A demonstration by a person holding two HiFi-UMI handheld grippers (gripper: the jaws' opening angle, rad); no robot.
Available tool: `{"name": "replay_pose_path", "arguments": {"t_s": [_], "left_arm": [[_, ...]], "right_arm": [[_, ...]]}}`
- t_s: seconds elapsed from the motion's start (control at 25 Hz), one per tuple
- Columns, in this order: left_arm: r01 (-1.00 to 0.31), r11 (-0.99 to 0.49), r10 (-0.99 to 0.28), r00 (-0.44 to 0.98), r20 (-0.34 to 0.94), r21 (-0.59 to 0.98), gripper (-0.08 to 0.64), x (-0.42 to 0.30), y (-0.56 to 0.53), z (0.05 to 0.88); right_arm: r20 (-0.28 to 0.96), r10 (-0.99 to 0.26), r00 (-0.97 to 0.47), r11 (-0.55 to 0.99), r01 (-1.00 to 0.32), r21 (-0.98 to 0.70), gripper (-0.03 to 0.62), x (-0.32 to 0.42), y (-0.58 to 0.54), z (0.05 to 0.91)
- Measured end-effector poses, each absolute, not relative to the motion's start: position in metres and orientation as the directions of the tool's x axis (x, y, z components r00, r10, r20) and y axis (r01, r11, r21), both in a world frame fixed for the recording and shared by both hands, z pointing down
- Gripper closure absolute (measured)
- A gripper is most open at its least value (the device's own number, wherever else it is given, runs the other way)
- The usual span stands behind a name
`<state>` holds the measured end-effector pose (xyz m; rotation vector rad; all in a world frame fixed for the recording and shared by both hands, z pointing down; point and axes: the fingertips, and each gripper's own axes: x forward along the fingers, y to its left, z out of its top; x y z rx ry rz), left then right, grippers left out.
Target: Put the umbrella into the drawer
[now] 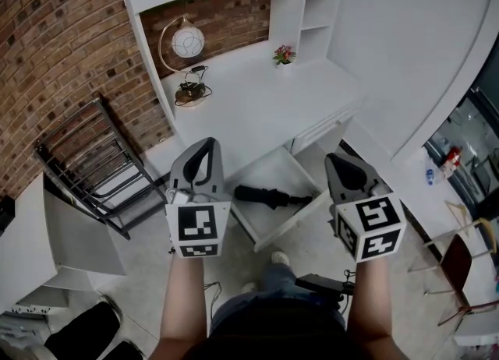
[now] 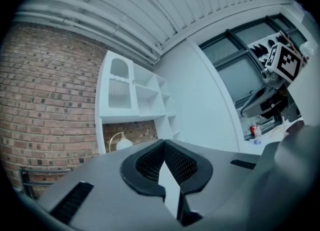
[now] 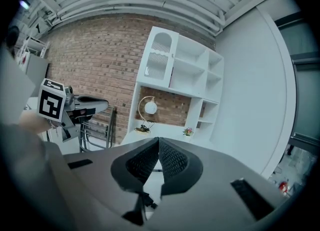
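The black folded umbrella (image 1: 269, 195) lay flat inside the open drawer (image 1: 290, 220), lengthwise across its white floor, close to the front wall. The drawer stood pulled well out from under the white counter (image 1: 257, 101).

The left claw (image 1: 205, 142) hung just to the left of the drawer, above floor level and clear of the umbrella. In the left gripper view its two black ribbed pads (image 2: 150, 162) met at the tips with nothing caught between them. The right claw (image 1: 334, 159) hung just to the right of the drawer, likewise apart from the umbrella. In the right gripper view its jaws were pressed fully together and empty. Each claw showed in the other's view, held off to the side.

Beyond the drawer, on the counter's far left corner, stood a globe lamp (image 1: 188, 41) on a curved brass arm. A small pot of flowers (image 1: 284, 54) sat toward the far right. White shelves (image 1: 316, 8) rose behind the counter. Left of the drawer, a black metal rack (image 1: 90, 164) leaned by the brick wall (image 1: 54, 47). The person's shoe (image 1: 279, 258) rested on the floor just in front of the drawer.
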<state>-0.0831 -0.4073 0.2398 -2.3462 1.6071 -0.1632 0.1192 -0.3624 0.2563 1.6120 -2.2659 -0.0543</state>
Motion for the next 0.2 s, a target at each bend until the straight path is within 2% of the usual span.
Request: {"name": "replay_pose_path", "arguments": {"t_s": [0.2], "left_arm": [[-0.890,-0.340,-0.926,0.374,-0.059,-0.303,0.558,-0.0918,-0.3968,0.2461]], "right_arm": [[0.247,-0.931,-0.269,0.329,-0.912,0.245,0.592,0.1164,-0.3518,0.2601]]}}
